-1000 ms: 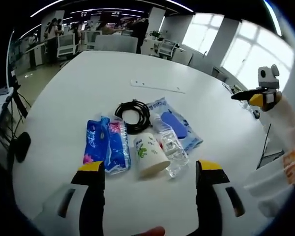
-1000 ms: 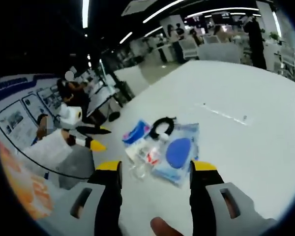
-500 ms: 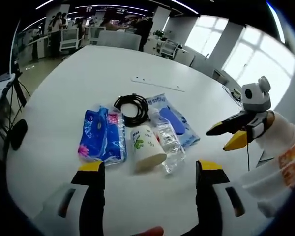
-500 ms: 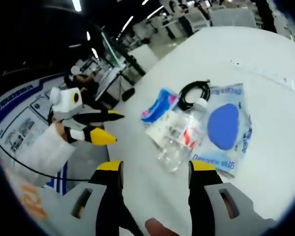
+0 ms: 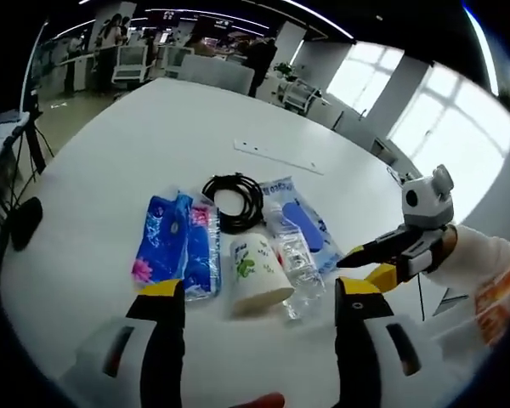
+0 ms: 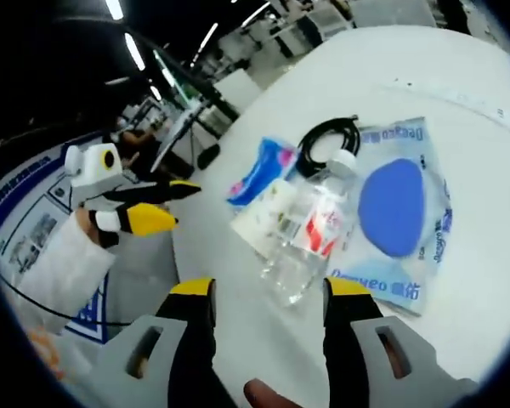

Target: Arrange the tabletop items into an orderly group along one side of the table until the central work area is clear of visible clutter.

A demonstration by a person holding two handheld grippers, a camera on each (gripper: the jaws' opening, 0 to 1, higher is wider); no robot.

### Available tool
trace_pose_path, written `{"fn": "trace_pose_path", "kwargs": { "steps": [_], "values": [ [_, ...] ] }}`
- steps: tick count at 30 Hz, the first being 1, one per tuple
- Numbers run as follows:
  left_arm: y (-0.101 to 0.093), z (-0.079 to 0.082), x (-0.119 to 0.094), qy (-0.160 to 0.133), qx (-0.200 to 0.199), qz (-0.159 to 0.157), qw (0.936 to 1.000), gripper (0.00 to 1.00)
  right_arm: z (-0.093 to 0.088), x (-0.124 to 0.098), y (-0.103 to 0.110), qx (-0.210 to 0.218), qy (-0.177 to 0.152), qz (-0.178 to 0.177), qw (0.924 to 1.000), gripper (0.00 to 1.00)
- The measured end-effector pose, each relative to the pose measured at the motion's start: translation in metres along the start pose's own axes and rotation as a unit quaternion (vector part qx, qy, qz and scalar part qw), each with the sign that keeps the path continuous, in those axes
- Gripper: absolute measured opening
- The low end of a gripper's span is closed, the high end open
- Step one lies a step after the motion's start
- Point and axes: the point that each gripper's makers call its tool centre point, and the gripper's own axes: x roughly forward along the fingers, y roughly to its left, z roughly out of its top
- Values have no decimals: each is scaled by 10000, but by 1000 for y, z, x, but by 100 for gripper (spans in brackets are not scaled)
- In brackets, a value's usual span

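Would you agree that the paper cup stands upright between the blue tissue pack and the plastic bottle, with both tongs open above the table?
Not quite: the paper cup lies on its side, as the left gripper view shows. It does sit between the blue tissue pack and the plastic bottle, and both the left tongs and the right tongs are open.

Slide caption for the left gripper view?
Open left gripper faces a paper cup, water bottle, tissue packs and cable on a white table.
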Motion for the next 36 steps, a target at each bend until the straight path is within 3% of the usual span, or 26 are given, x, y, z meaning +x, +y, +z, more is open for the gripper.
{"fn": "trace_pose_path", "kwargs": {
  "steps": [7,9,13,18,21,22,23,30,36],
  "values": [
    [-1,13,7,-97,-47,-19,9999,69,-1,18,-4,155,19,83,9998,46],
    [-6,23,11,-296,-263,-74,9992,64,-2,23,-9,386,30,45,9992,46],
    [-18,32,27,-401,-452,-231,9979,58,2,24,-3,635,-118,177,9978,46],
    [-34,30,51,8,-48,-311,9995,59,0,26,-4,415,-26,90,9991,46],
    [-32,29,66,283,183,16,9994,58,-1,28,-6,286,27,31,9996,46],
    [-29,33,74,275,182,250,9991,58,-4,28,-8,191,79,-26,9998,46],
    [-36,35,81,262,230,127,9993,58,-5,28,-9,121,110,-65,9998,46],
    [-43,45,117,331,-14,91,9994,50,-8,26,-6,138,73,-31,9999,45],
    [-35,47,133,531,85,329,9980,47,-8,29,-6,157,56,-16,9999,44]
  ]
}}
